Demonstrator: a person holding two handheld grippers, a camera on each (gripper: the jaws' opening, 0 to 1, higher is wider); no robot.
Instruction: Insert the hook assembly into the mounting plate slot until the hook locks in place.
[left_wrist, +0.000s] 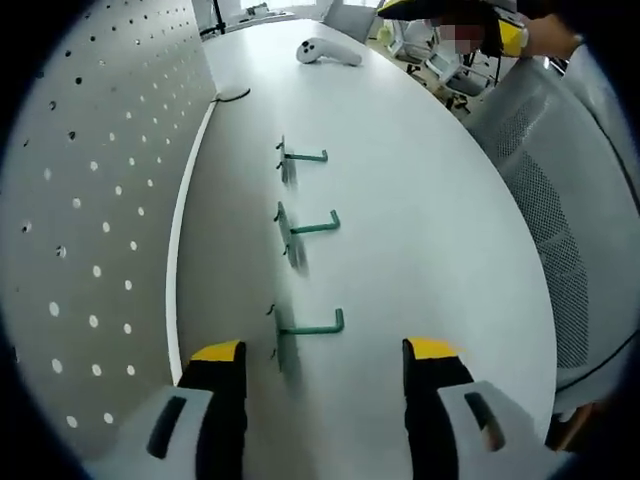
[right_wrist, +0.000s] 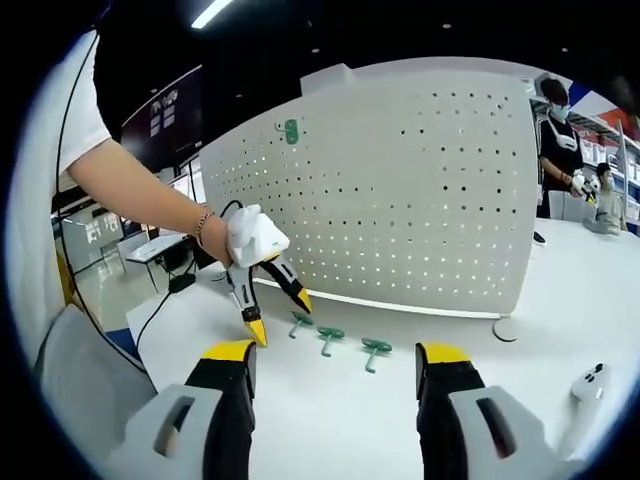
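Three green hooks, the nearest (left_wrist: 305, 330), the middle (left_wrist: 305, 228) and the farthest (left_wrist: 300, 157), are seen lying in a row on the white desk (left_wrist: 420, 200), beside the upright white pegboard (left_wrist: 90, 230), on which a small green piece (right_wrist: 291, 131) is mounted near the top. A white controller (left_wrist: 327, 51) and a black cable (left_wrist: 232, 96) lie farther along the desk, a grey mesh chair (left_wrist: 560, 200) stands at its edge, and no writing can be read. The left gripper (right_wrist: 280, 315) is held wide open and empty over the nearest hook, and the right gripper (right_wrist: 335, 360) is likewise spread with nothing grasped.

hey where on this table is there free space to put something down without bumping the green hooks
Bare tabletop lies between the three green hooks and the chair-side edge, and between the hooks and the white controller. It's crowded near the pegboard, where the left hand-held gripper hovers by the nearest hook.
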